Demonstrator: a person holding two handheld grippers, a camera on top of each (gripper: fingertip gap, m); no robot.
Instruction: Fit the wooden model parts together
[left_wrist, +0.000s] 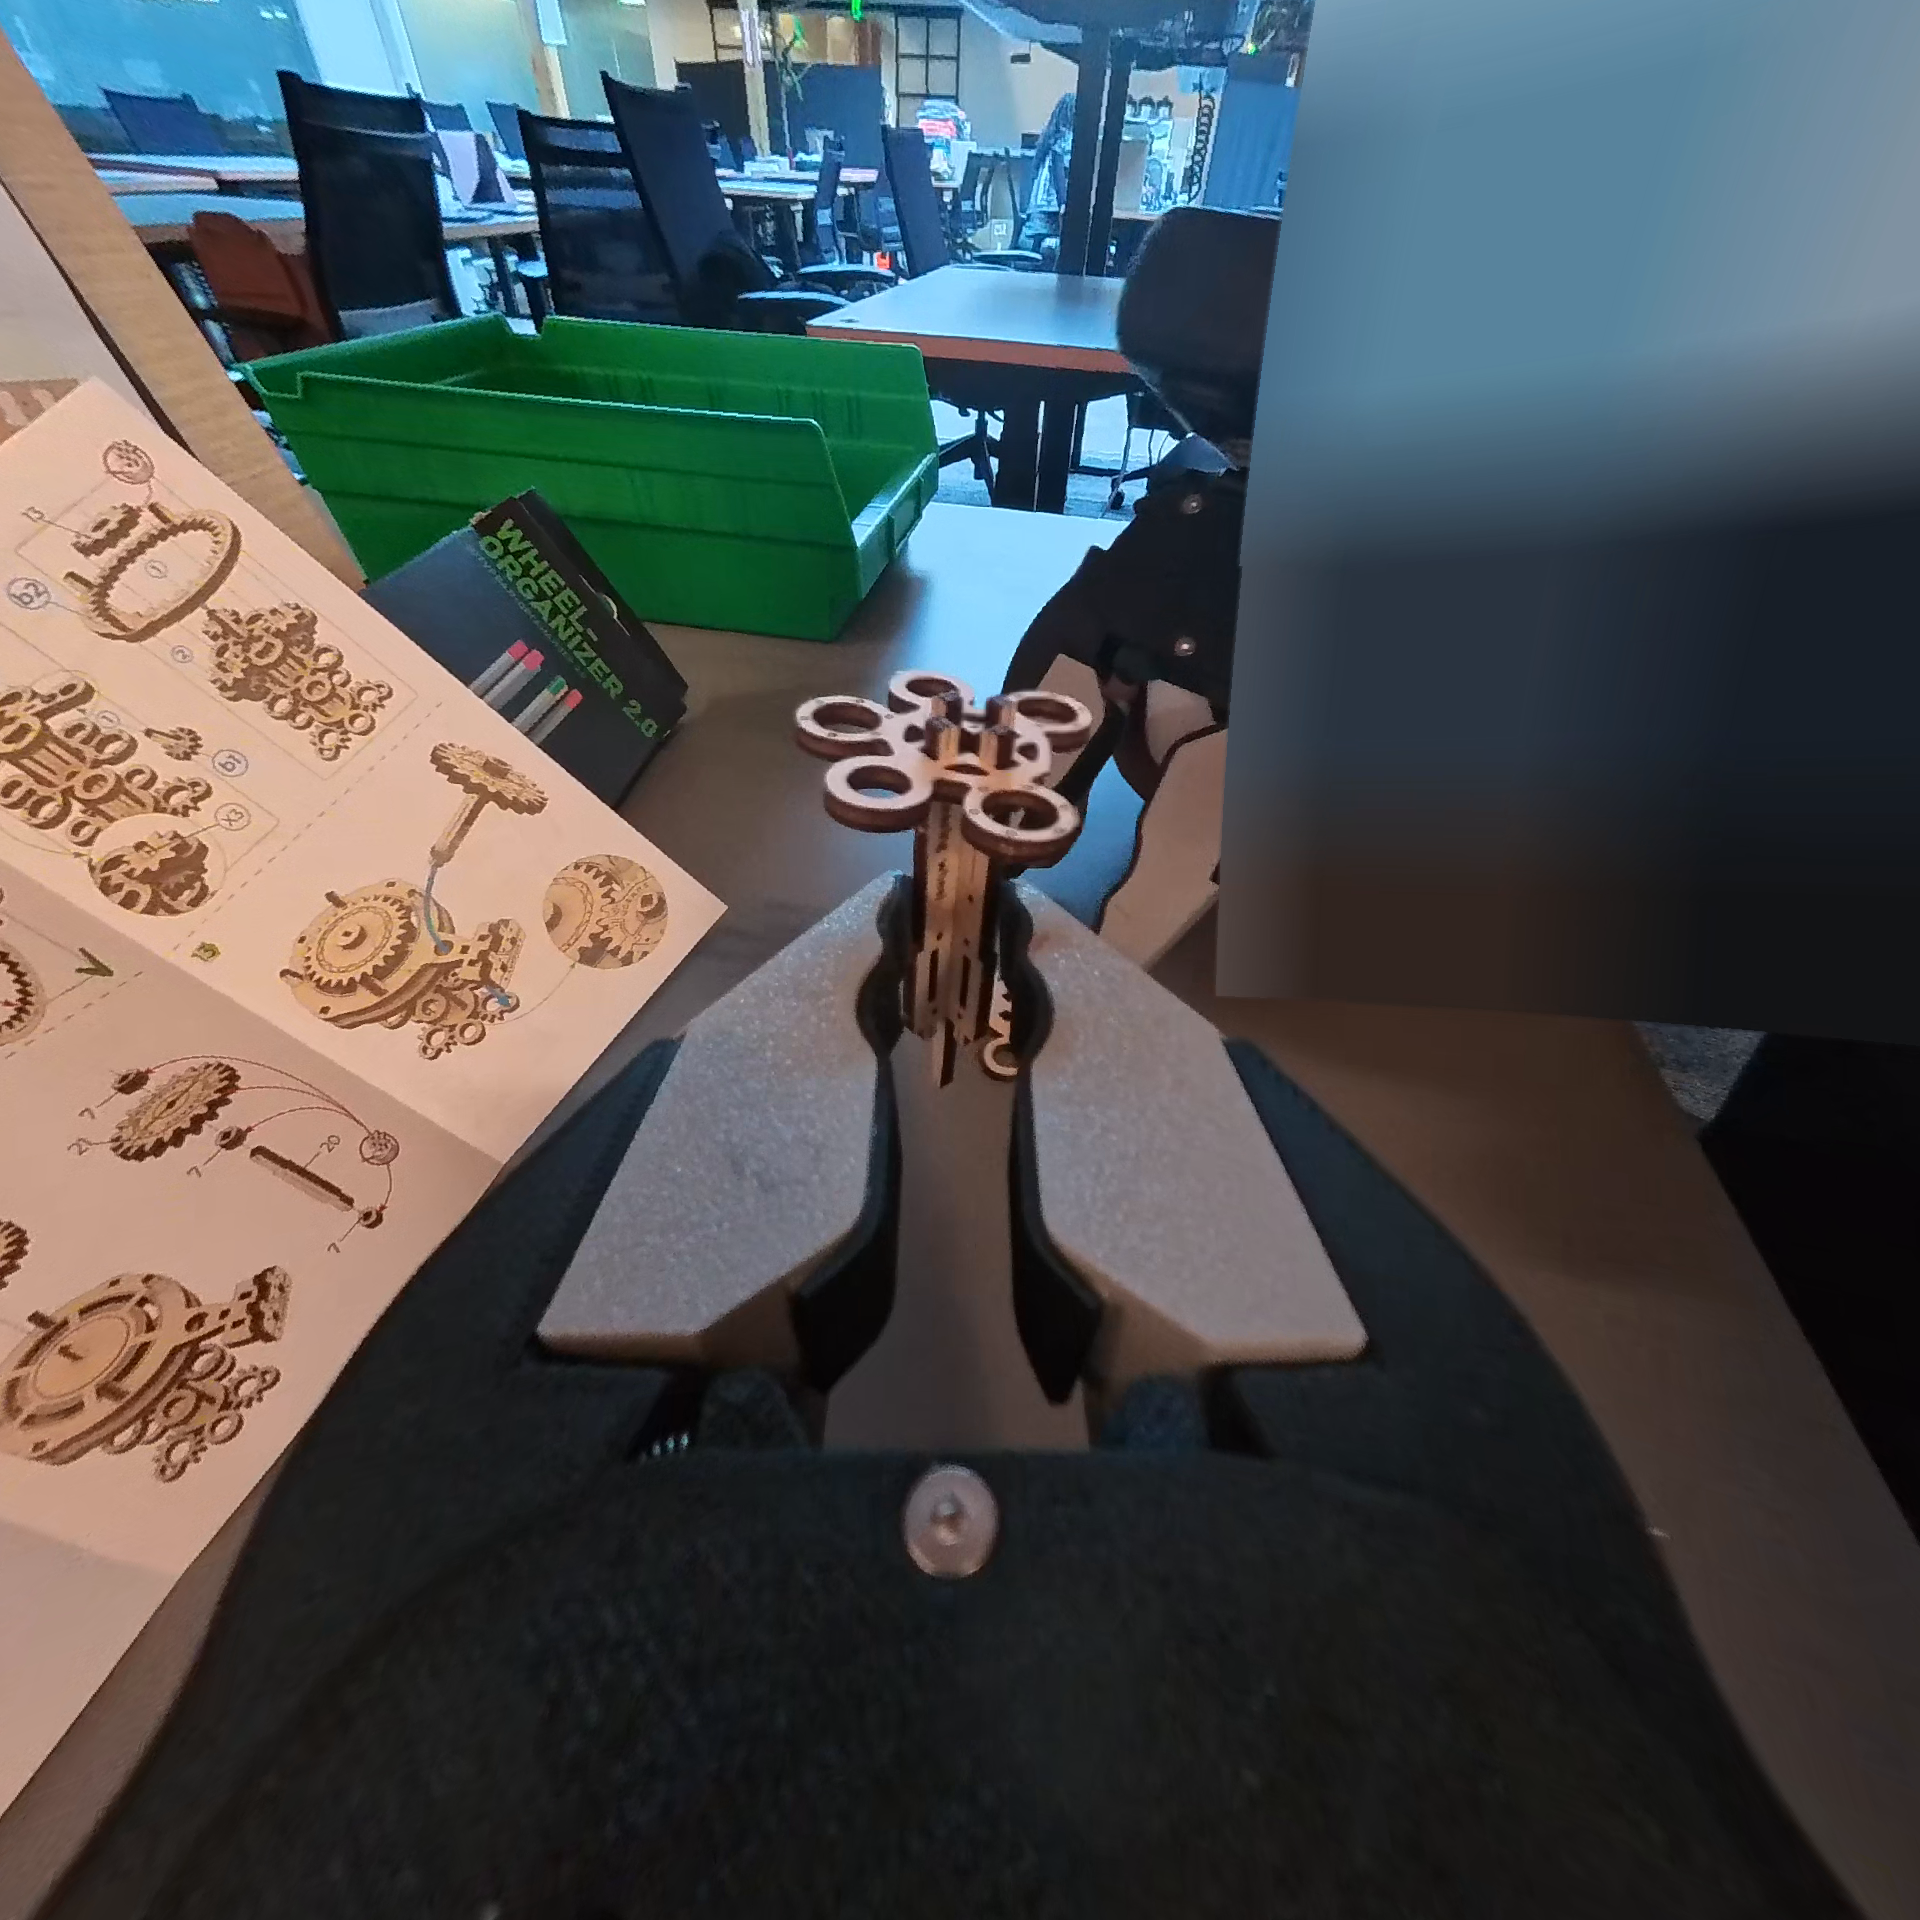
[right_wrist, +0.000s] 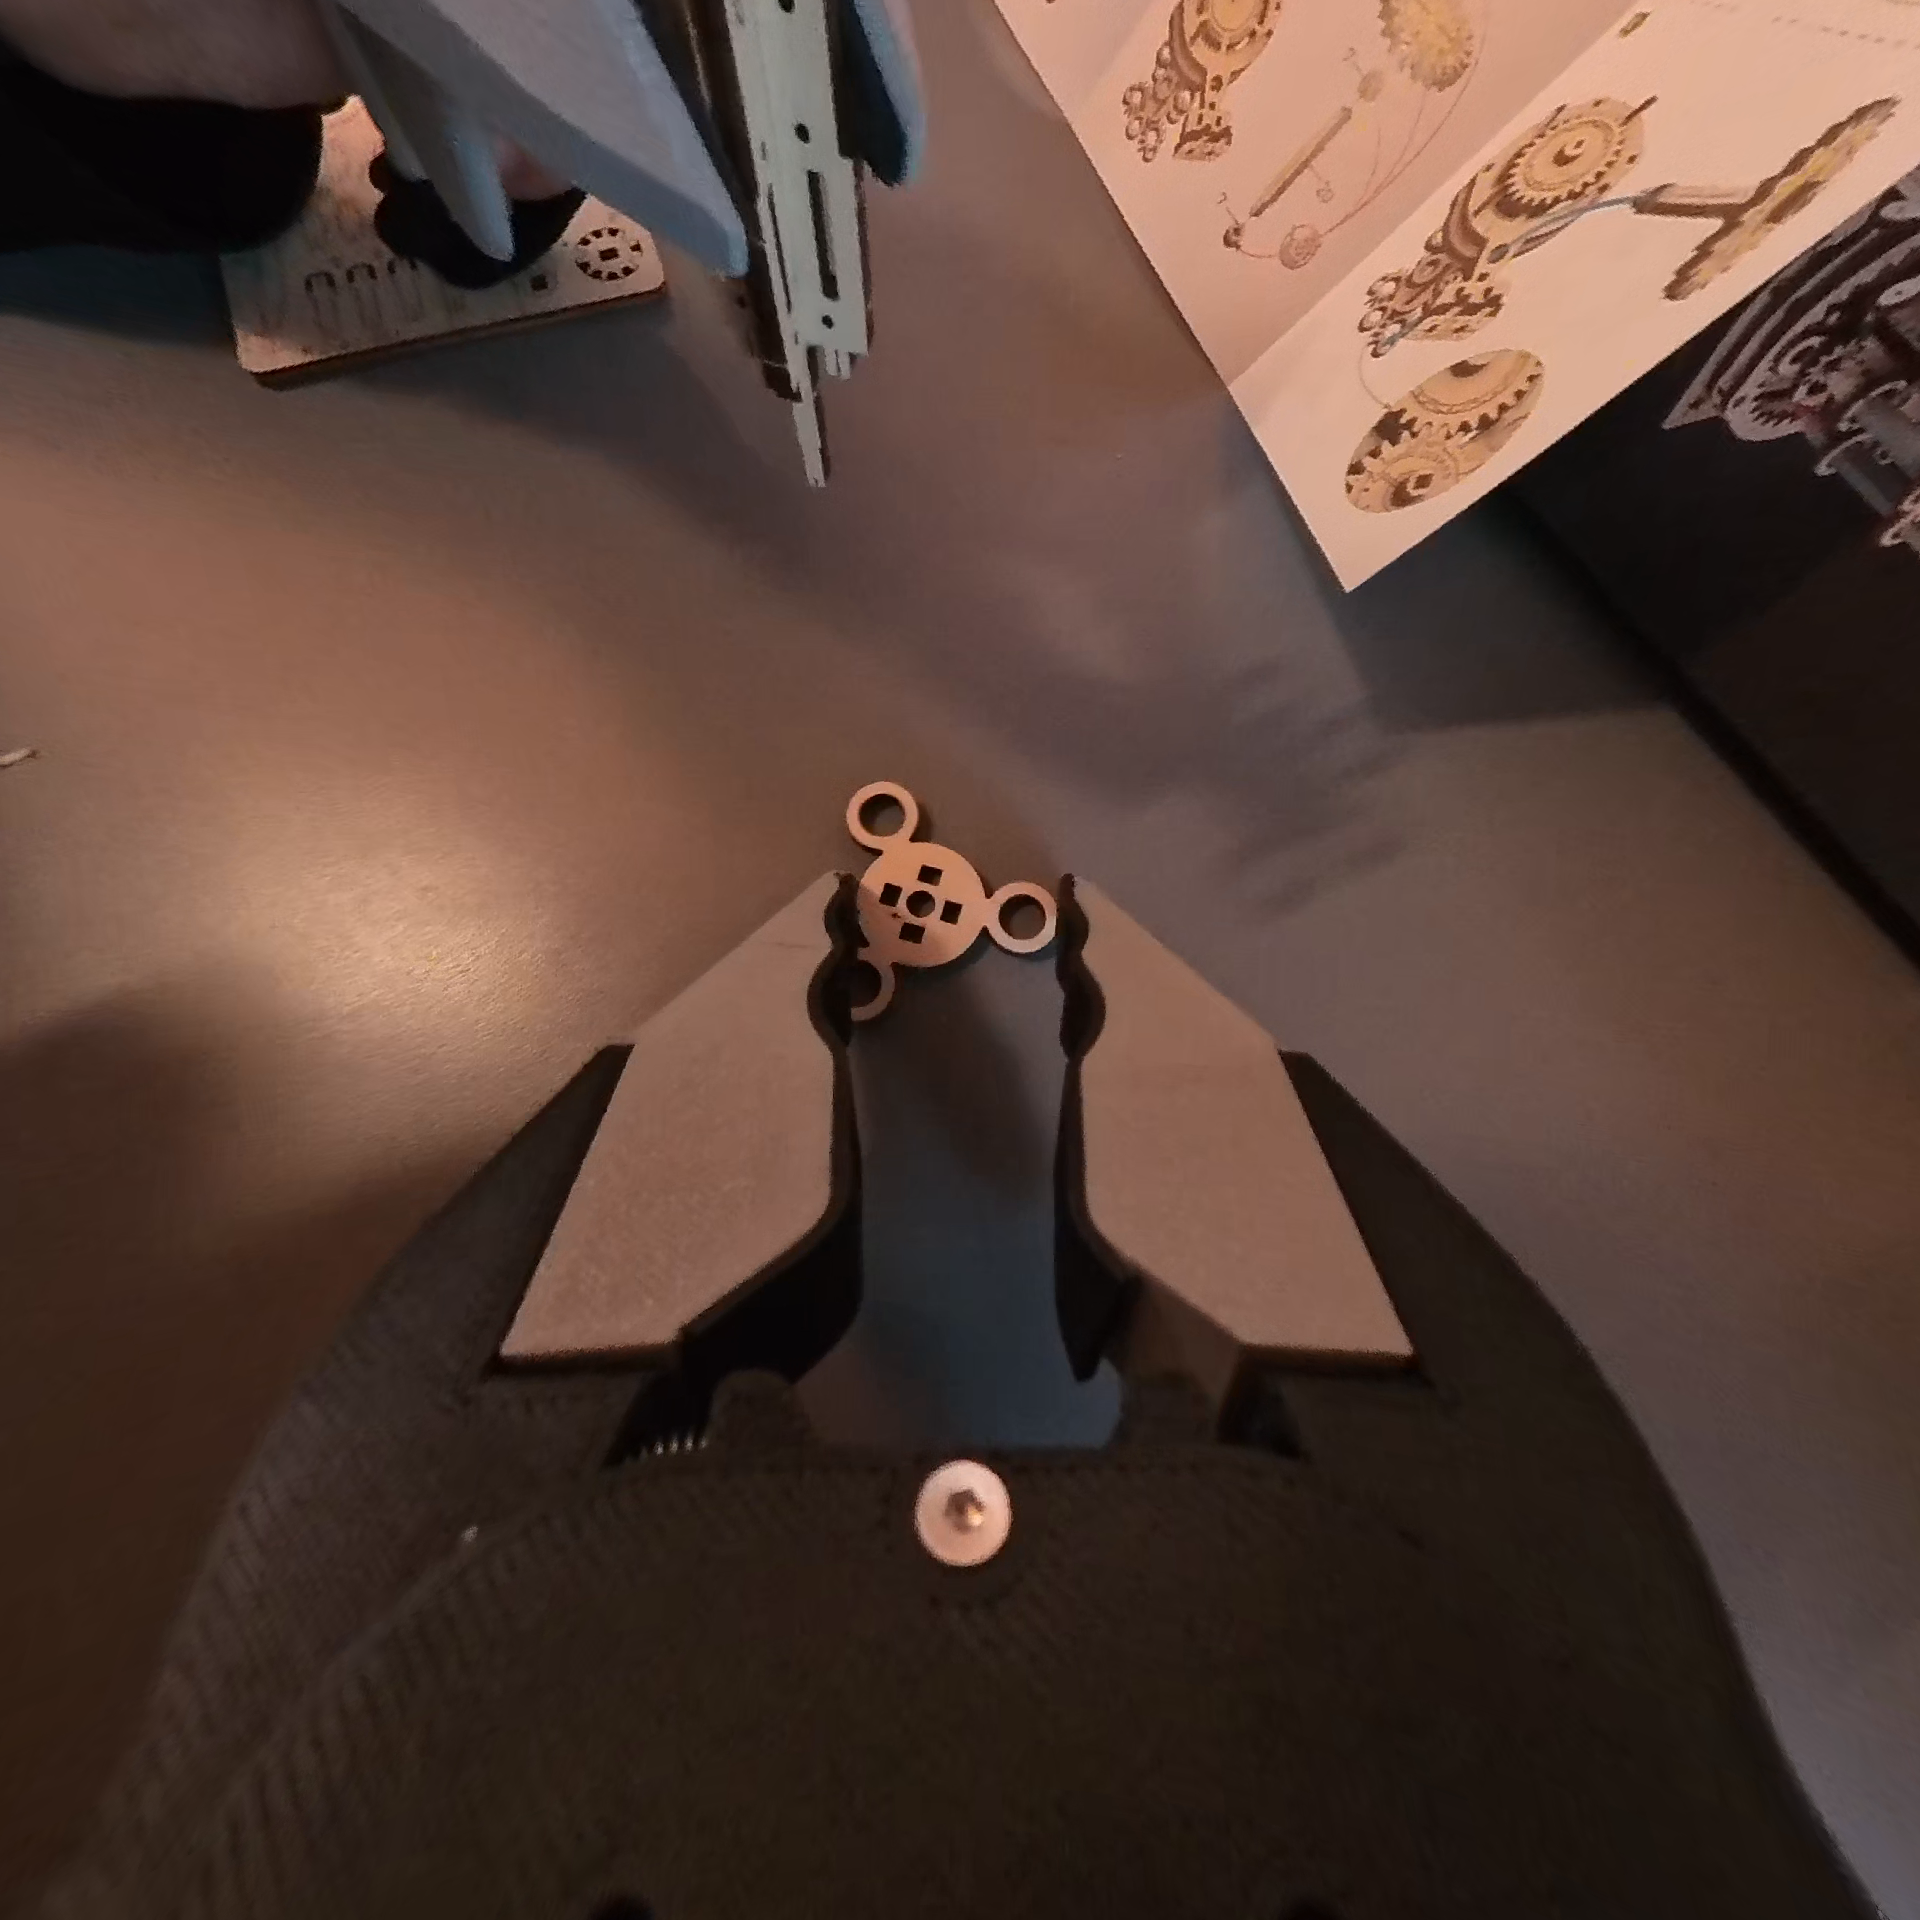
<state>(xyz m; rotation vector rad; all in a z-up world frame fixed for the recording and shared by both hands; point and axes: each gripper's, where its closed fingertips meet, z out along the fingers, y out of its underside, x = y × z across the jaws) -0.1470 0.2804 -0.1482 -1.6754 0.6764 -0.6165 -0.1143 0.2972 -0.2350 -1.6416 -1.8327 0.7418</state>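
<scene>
Right gripper spread, straddling lobed wooden disc flat on table; left gripper clamping slotted shaft assembly. Next: pinching disc, aligning square holes with shaft tabs.

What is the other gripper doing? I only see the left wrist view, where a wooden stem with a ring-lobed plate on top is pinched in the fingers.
Observer: The right gripper is open over the grey table, with a small wooden disc with ring lobes lying flat between its fingers.
Operator: Has it grabbed that disc?
Observer: No. A gap shows between the disc and one finger.
Operator: Any other wooden parts about?
Observer: Yes, a flat wooden parts sheet lies on the table, beyond the left gripper and its wooden stem.
</scene>
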